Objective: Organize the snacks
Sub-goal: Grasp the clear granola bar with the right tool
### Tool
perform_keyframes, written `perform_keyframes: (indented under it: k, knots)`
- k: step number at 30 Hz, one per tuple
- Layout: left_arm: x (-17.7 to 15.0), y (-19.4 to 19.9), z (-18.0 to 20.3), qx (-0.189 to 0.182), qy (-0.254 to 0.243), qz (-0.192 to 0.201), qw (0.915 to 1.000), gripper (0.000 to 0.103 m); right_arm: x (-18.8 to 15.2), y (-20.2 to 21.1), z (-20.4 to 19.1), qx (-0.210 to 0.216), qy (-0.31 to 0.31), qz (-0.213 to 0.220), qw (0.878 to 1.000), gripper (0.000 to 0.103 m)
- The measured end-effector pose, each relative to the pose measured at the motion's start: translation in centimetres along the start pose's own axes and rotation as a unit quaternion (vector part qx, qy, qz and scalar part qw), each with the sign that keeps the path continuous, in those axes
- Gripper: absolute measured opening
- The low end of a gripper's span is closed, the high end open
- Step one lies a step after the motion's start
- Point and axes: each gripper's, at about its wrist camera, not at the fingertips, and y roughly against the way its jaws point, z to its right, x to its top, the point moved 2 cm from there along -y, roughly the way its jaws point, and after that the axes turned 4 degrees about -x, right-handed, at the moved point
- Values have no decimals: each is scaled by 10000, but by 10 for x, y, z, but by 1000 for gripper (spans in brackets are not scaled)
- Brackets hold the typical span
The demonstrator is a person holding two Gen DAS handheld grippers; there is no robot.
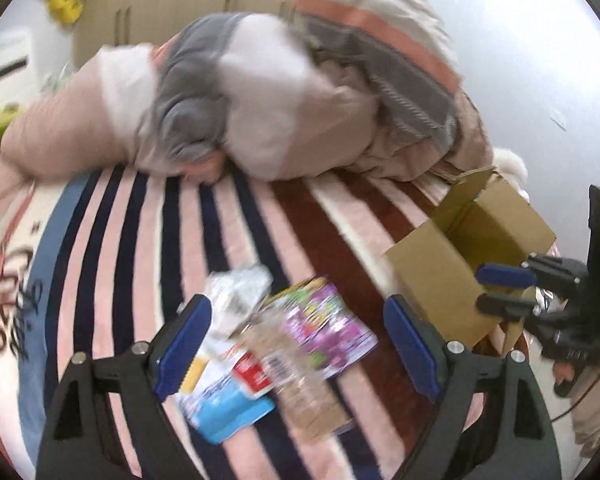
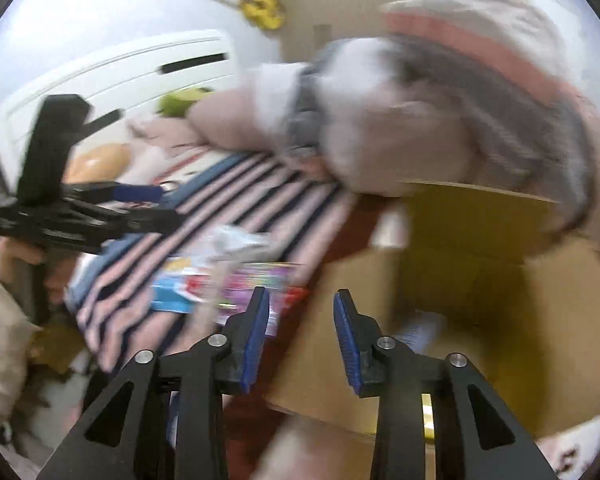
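Observation:
Several snack packets lie on a striped blanket [image 1: 140,240]: a purple packet [image 1: 328,328], a brown packet [image 1: 300,392], a blue and white packet [image 1: 224,404] and a silvery packet [image 1: 240,292]. My left gripper [image 1: 300,344] is open wide just above them and holds nothing. An open cardboard box [image 1: 460,264] stands to the right. My right gripper [image 2: 302,336] is open and empty over the box's near wall [image 2: 332,340]; it also shows in the left wrist view [image 1: 500,288]. A packet [image 2: 420,332] lies inside the box. The snack pile [image 2: 228,280] lies left of the box.
A heap of pink, grey and white bedding [image 1: 260,92] lies behind the snacks and leans over the box. A white headboard [image 2: 120,76] and a yellow toy guitar [image 2: 256,0] are at the back. The bed edge drops off at the left in the right wrist view.

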Motion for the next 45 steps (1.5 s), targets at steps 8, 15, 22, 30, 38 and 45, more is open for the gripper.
perform_keyframes:
  k: [8, 15, 22, 30, 38, 45]
  knots:
    - [-60, -14, -45, -62, 649, -197, 9977, 83, -22, -85, -53, 579, -145, -601, 9964, 32]
    - [-92, -20, -70, 117, 1092, -150, 9938, 83, -51, -131, -82, 124, -243, -839, 9961, 42]
    - [-100, -24, -79, 87, 1209, -165, 9925, 82, -55, -155, -105, -607, -116, -763, 9952, 48]
    - [-91, -21, -56, -195, 930, -103, 9954, 66, -57, -131, -89, -757, 4, -533, 9957, 6]
    - [-75, -43, -26, -88, 649, -311, 9974, 60, -65, -96, -62, -708, -256, -321, 9966, 6]
    - [-69, -62, -27, 123, 746, -453, 9961, 48, -69, -97, -53, -470, -433, -370, 9973, 6]
